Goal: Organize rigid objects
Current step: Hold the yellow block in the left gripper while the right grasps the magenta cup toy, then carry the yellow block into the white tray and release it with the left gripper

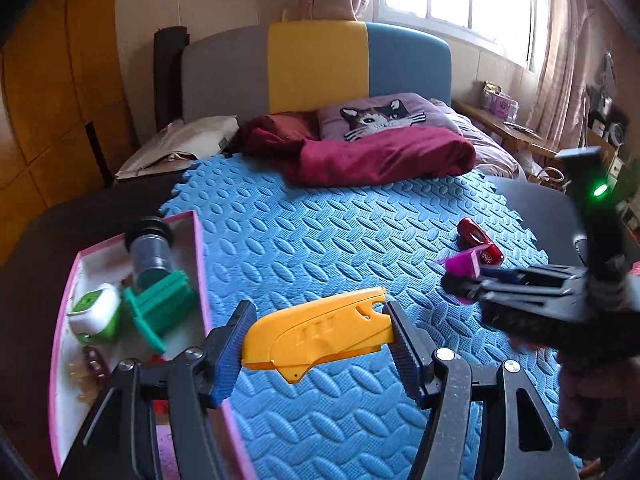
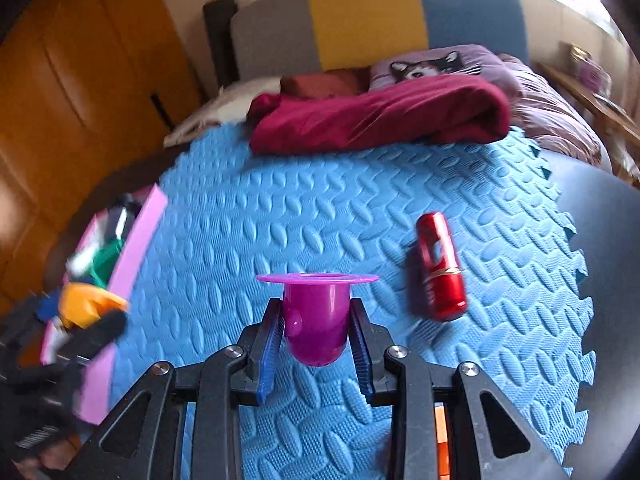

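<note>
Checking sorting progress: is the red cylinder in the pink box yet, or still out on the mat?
Out. The red cylinder lies on its side on the blue foam mat, well apart from the pink box.

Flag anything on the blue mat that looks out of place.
The red cylinder lies on its side, alone on the blue mat, outside the pink-rimmed box where the other items sit. Nothing looks spilled or damaged.
</note>
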`<action>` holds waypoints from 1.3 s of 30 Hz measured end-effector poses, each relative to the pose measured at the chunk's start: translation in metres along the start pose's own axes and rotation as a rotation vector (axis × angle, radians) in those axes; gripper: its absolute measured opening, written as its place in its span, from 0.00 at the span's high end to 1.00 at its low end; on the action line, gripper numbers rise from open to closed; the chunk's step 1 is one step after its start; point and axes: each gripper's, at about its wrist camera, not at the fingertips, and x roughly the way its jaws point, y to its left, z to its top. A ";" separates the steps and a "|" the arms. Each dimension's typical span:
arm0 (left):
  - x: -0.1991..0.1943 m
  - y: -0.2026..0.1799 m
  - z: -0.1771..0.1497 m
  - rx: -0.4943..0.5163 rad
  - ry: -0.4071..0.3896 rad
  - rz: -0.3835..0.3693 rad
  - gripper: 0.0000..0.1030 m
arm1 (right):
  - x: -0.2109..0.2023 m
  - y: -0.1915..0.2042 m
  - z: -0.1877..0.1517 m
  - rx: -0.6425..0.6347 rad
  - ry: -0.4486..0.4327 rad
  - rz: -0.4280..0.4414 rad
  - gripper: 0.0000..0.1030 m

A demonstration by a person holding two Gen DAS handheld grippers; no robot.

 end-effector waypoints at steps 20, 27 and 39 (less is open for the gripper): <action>-0.025 0.030 -0.016 -0.053 0.000 0.009 0.36 | 0.015 0.004 -0.002 -0.005 0.011 -0.033 0.69; -0.030 0.036 -0.019 -0.067 -0.003 0.005 0.36 | 0.016 0.002 -0.001 0.012 -0.004 -0.027 0.69; -0.038 0.049 -0.023 -0.093 -0.009 0.018 0.36 | 0.014 0.001 0.000 0.049 -0.005 -0.005 0.65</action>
